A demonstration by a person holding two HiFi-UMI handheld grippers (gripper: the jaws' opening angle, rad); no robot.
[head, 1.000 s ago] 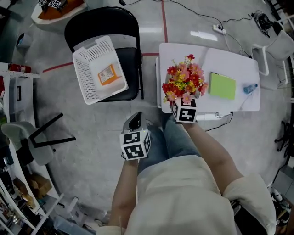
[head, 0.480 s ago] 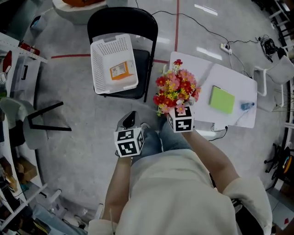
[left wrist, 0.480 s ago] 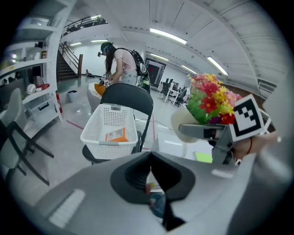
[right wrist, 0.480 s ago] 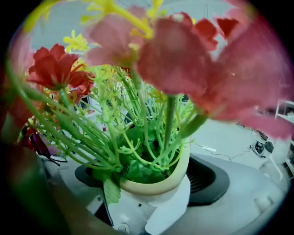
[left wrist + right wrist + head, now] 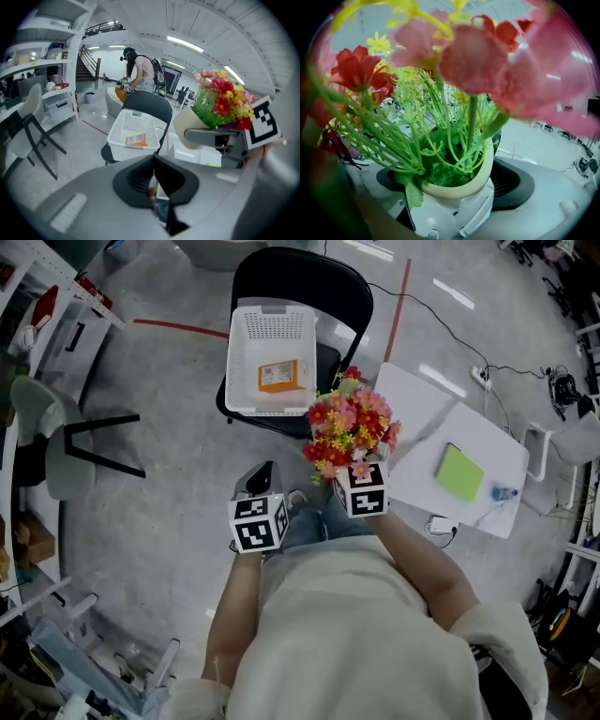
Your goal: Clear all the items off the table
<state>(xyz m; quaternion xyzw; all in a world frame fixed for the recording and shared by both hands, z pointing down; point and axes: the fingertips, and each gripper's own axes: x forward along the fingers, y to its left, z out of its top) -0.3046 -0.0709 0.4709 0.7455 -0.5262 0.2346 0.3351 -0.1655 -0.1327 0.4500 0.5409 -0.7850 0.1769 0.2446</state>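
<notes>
The right hand-held gripper (image 5: 452,187) has its jaws clamped on the cream pot of a bunch of red, pink and yellow flowers (image 5: 349,427), carried upright in the air. In the head view the blooms sit at 12 o'clock from that gripper's marker cube, between the white basket (image 5: 270,338) at their 10 o'clock and the white desk (image 5: 427,418) at their 4 o'clock. The basket rests on a black folding chair (image 5: 309,277) and holds an orange packet (image 5: 281,376). On the desk lie a green pad (image 5: 459,472) and a small blue item (image 5: 504,493). The left hand-held gripper (image 5: 154,173) hangs at 8 o'clock from the flowers, jaws pressed together, holding nothing.
</notes>
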